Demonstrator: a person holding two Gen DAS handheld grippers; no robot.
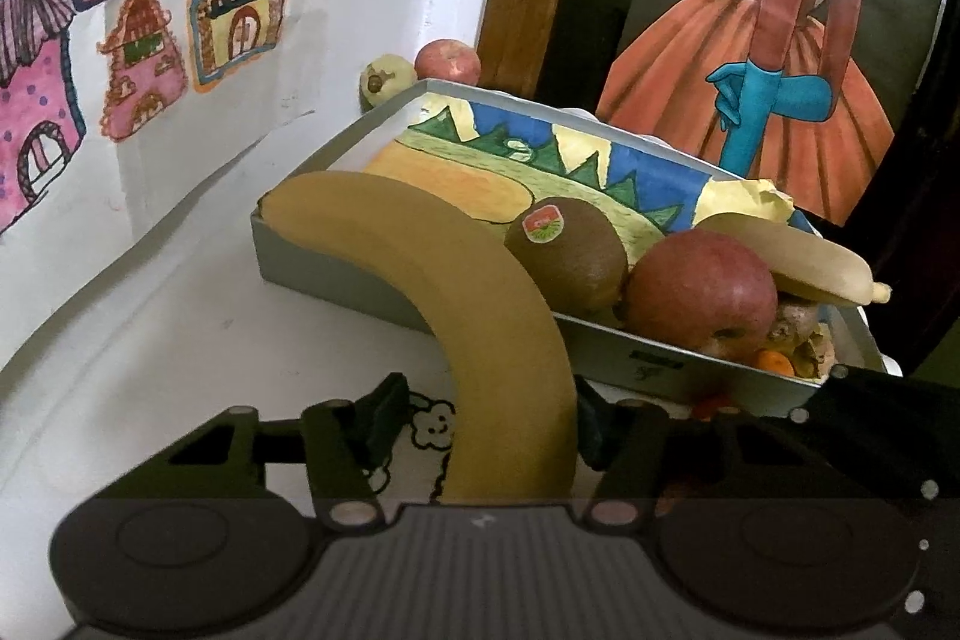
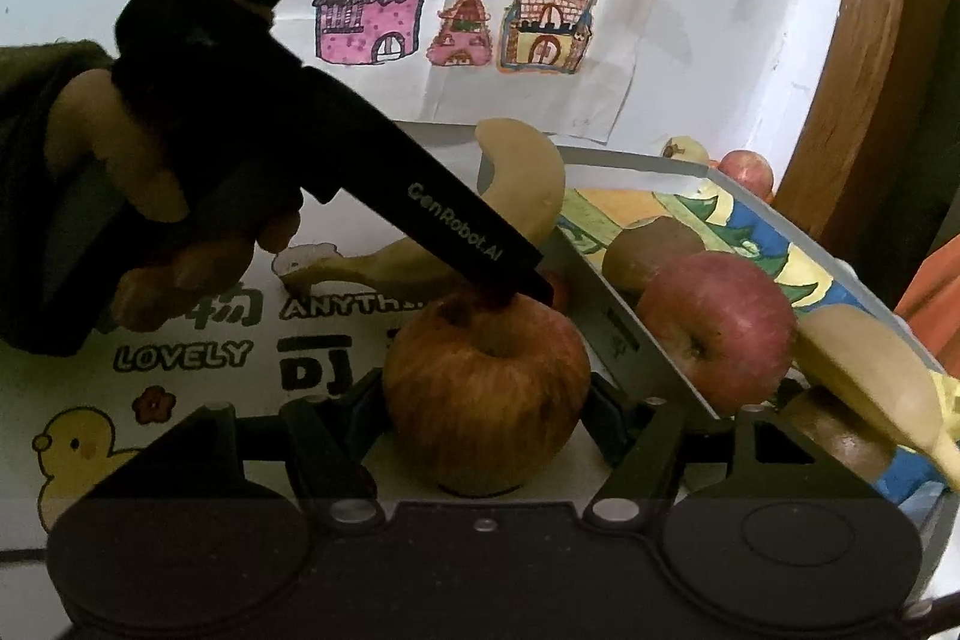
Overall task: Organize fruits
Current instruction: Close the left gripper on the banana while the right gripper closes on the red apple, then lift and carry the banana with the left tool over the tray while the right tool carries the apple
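Left wrist: left tongs [image 1: 486, 427] clamp curved yellow banana [image 1: 456, 292]; right tongs [image 2: 483, 415] clamp streaky red-yellow apple [image 2: 486, 388].

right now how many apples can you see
3. One apple sits between the right gripper fingers, outside the tray. A red one lies inside the tray. A third sits behind the tray by the wall. More may be hidden.

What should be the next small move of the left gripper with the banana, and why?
Probably carry the banana forward over the tray's near wall and lower it onto the bare paper lining. The left gripper grips its lower end, its tip already overhangs the rim, and the kiwi and apple crowd the right.
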